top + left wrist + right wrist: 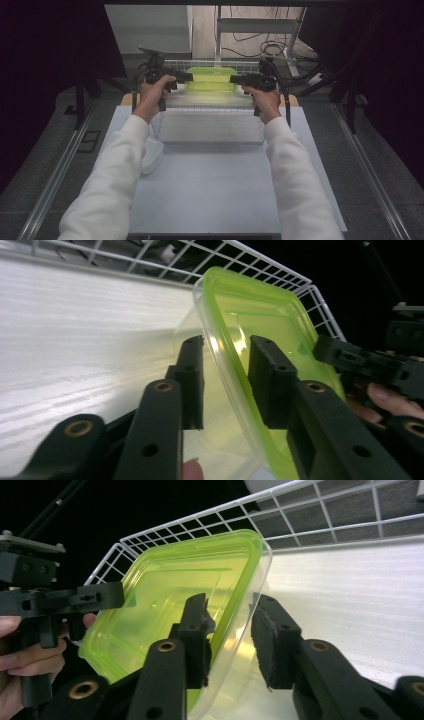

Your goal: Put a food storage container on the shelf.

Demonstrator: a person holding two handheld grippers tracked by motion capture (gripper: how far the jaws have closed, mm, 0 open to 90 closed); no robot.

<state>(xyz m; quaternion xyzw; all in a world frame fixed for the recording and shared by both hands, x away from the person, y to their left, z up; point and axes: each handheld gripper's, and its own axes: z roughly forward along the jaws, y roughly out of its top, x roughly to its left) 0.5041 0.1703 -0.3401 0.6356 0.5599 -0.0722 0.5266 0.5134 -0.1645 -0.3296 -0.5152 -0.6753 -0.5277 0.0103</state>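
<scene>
A clear plastic container with a lime-green lid (pixel 210 79) sits inside a white wire basket (pixel 165 64) at the far end of the table. My left gripper (pixel 187 77) is at its left end and my right gripper (pixel 234 79) at its right end. In the left gripper view the container's rim (pixel 220 355) runs between the open jaws of my left gripper (pixel 226 347), with gaps on both sides. The right gripper view has the rim (pixel 240 610) between the open jaws of my right gripper (pixel 231 605), untouched by the pads.
The basket (pixel 260 265) has a white ribbed liner (pixel 350 590) on its floor. A white ribbed panel (pixel 210 127) lies just in front of the basket. A small white tub (pixel 152 152) sits by the person's left sleeve. Cables lie on the floor behind.
</scene>
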